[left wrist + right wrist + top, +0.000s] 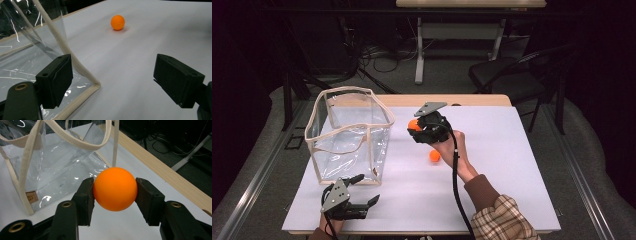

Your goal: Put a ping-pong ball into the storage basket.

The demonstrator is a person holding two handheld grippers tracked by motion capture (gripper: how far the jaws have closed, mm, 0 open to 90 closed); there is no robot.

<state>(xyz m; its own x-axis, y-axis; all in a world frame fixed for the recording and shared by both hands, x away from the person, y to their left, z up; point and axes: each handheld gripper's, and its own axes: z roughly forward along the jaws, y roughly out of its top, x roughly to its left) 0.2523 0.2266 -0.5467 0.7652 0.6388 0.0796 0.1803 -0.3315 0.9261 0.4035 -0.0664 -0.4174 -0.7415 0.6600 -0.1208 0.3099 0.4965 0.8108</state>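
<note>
Beside the clear bag (349, 132), your right tool (421, 127) grips one orange ball (115, 189) above the table (507, 165), your left tool (359, 192) waits open, and another ball (434, 156) apparently remains to collect.

Orange ball (117, 22) on white table (140, 65), clear bag (30, 50) corner beside spread fingers (56, 80)

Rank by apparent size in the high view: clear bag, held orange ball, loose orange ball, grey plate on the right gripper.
1. Clear bag, by far.
2. Grey plate.
3. Held orange ball and loose orange ball: alike; the held one is partly hidden, so unranked.
</note>
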